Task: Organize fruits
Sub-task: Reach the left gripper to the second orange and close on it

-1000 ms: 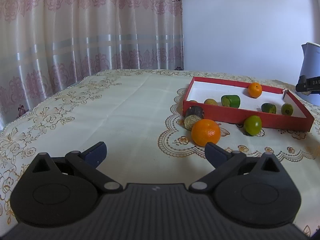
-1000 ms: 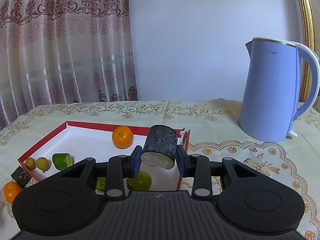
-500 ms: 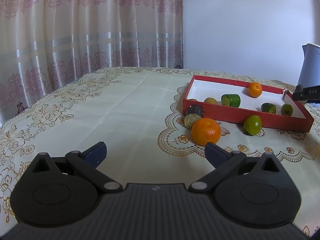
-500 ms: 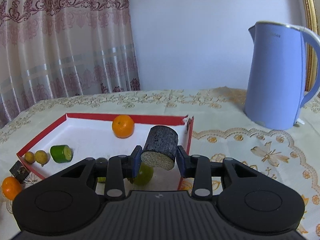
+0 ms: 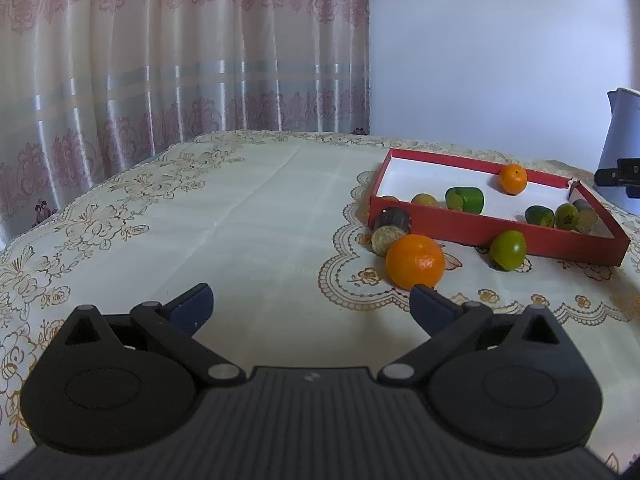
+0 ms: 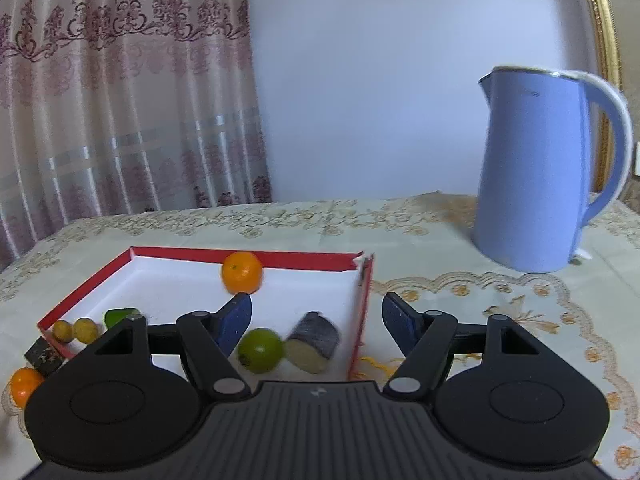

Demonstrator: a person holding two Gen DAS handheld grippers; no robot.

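My right gripper [image 6: 316,314] hangs over the near corner of the red tray [image 6: 362,308]; its jaws are opening and nothing sits between them. The dark cut cylinder [image 6: 314,342] lies in the tray below, beside a green fruit [image 6: 260,350]. An orange [image 6: 242,272] rests against the tray's far wall. My left gripper [image 5: 310,304] stands open and empty over the cloth. Ahead of it, outside the tray [image 5: 480,226], lie a large orange [image 5: 415,262], a second dark cylinder [image 5: 390,226] and a green fruit [image 5: 507,249].
A blue kettle [image 6: 536,176] stands right of the tray, with its edge [image 5: 622,140] seen at the far right in the left wrist view. Several small yellow and green fruits [image 5: 464,199] lie in the tray. Curtains hang behind the embroidered tablecloth [image 5: 200,216].
The right gripper's jaws have spread and let go of the dark cylinder, which has dropped into the tray beside the green fruit. The left gripper has stayed put.
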